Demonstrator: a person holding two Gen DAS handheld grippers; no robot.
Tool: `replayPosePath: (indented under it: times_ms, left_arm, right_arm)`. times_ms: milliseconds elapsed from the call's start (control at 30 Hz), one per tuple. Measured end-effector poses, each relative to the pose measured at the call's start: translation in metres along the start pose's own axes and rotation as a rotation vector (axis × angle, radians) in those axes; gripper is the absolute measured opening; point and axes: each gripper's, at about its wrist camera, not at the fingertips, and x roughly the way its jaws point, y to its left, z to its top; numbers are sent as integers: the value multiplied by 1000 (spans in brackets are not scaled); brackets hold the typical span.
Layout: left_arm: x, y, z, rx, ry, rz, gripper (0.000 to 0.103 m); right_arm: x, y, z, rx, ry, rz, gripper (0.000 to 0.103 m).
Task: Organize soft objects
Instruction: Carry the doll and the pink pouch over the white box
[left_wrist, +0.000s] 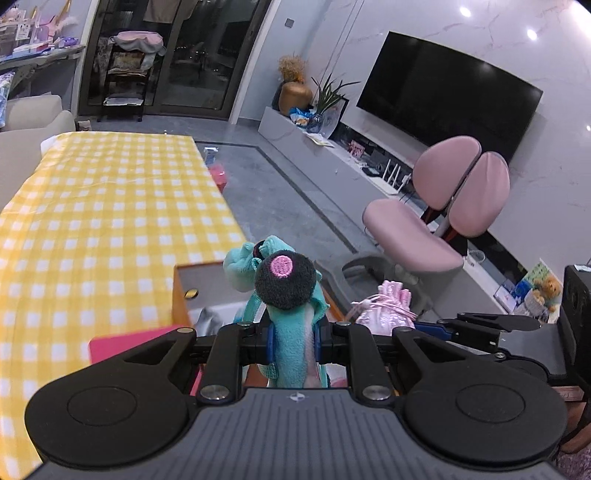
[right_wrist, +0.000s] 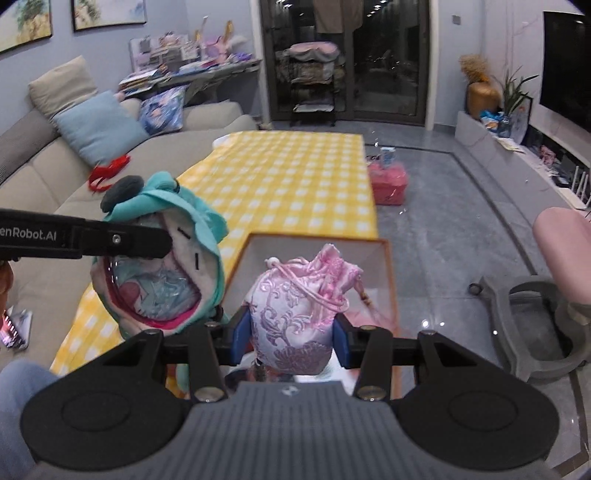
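My left gripper (left_wrist: 293, 343) is shut on a teal plush pouch (left_wrist: 291, 328) with a dark grey ear, held above an open orange box (left_wrist: 181, 291). The same plush (right_wrist: 162, 266) shows at the left of the right wrist view, with the left gripper's finger (right_wrist: 122, 242) across it. My right gripper (right_wrist: 291, 338) is shut on a pink brocade drawstring bag (right_wrist: 299, 310), held over the orange box (right_wrist: 389, 280). That bag (left_wrist: 384, 310) also shows in the left wrist view, with the right gripper behind it.
A table with a yellow checked cloth (right_wrist: 295, 184) lies ahead. A beige sofa (right_wrist: 44, 166) with cushions is to the left. A pink chair (left_wrist: 443, 206), a pink floor box (right_wrist: 389, 182), and a TV (left_wrist: 447, 92) on a low unit stand to the right.
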Motion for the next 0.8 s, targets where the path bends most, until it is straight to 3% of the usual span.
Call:
replayPosePath:
  times_ms: [133, 300, 533, 800]
  left_arm:
    - [28, 4, 15, -8, 17, 11, 21]
    - [84, 11, 21, 26, 85, 53, 21]
    - [154, 39, 19, -69, 202, 50, 21]
    - [212, 48, 10, -19, 344, 70, 21]
  right_arm:
    - [17, -21, 15, 20, -6, -1, 45]
    - [65, -37, 23, 1, 73, 15, 45]
    - [145, -44, 24, -179, 201, -39, 45]
    - [198, -46, 18, -369, 307, -32, 46]
